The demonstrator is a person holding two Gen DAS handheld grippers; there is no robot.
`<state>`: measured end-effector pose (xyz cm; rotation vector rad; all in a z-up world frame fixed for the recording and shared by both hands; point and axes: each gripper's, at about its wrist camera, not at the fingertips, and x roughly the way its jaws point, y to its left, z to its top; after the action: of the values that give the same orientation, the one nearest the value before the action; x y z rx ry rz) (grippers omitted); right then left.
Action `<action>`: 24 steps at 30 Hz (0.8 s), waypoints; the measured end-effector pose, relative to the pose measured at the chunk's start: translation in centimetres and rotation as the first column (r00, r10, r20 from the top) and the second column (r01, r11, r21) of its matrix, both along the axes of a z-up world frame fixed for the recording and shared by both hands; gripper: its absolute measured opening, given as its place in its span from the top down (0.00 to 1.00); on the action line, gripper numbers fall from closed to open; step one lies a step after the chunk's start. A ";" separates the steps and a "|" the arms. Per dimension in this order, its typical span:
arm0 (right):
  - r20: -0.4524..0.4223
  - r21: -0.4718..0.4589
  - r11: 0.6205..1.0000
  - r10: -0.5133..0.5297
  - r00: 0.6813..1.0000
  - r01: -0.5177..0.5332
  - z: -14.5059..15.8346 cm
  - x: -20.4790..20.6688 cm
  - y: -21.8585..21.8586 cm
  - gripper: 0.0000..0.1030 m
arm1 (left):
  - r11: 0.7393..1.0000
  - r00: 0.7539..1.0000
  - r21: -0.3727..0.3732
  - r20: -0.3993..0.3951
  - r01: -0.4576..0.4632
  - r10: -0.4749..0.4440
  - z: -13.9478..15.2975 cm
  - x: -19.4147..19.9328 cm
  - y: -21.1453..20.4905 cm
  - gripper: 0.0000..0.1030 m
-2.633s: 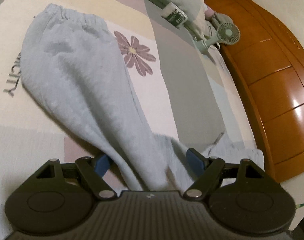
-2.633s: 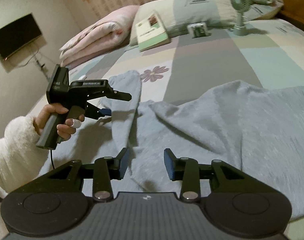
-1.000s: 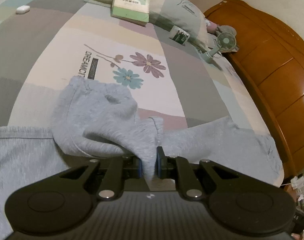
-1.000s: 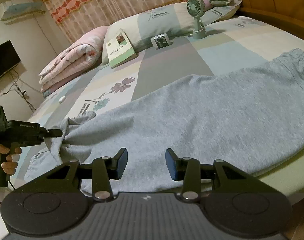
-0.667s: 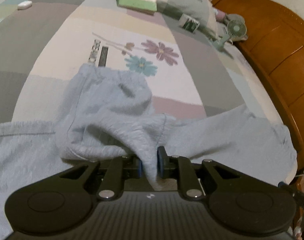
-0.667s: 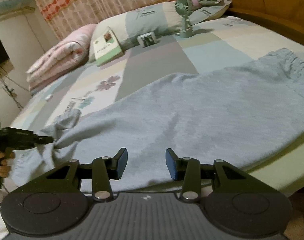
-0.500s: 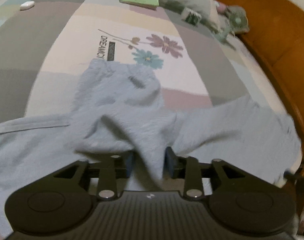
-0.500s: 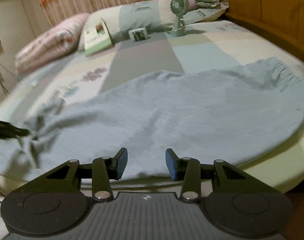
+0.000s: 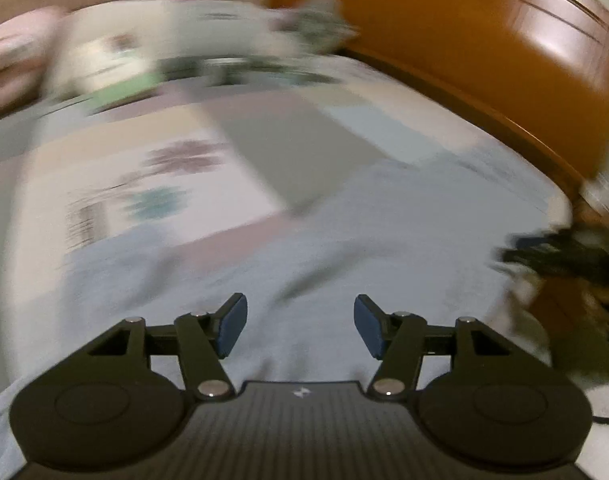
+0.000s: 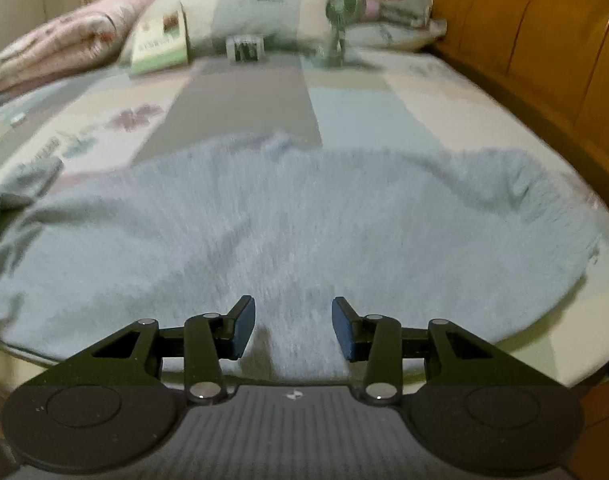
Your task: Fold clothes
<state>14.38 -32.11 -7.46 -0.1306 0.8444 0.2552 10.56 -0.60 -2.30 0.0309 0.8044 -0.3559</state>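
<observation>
The light grey fleece trousers [image 10: 304, 216] are lying crosswise on the bed just ahead of the right gripper [image 10: 292, 328] (fingers part-open, empty), while the left gripper [image 9: 300, 330], fingers opening on nothing, is hovering over them too.

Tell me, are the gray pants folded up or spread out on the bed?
Spread out. The gray pants lie across the bed, mostly flat, bunched only at the far left end.

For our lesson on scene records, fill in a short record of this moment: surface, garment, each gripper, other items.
surface: bed with a patchwork cover
garment: pale grey trousers, spread flat across the bed
left gripper: jaws opening, nothing pinched
right gripper: open above the trousers, nothing held
other items: book, small fan, pillows, by the far end
</observation>
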 end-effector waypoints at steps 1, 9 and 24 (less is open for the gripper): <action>-0.006 -0.023 1.000 -0.001 1.000 0.000 -0.6 -0.2 0.1 0.54 | 0.999 0.999 0.018 -0.009 0.030 -0.030 -0.8 0.4 -0.9 0.42; -0.038 -0.058 0.998 0.015 0.999 -0.017 -1.0 -2.7 -0.9 0.40 | 0.993 0.994 0.104 -0.099 0.059 -0.049 -5.5 1.2 -0.7 0.40; -0.050 0.016 0.995 0.097 0.994 -0.097 -1.3 1.4 4.2 0.36 | 1.000 0.990 0.027 -0.142 0.000 0.004 -5.7 5.1 -0.7 0.36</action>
<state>15.76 -27.87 -8.75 -0.1536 0.8874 0.3564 15.70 -1.31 -8.02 0.0302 0.9499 -0.3477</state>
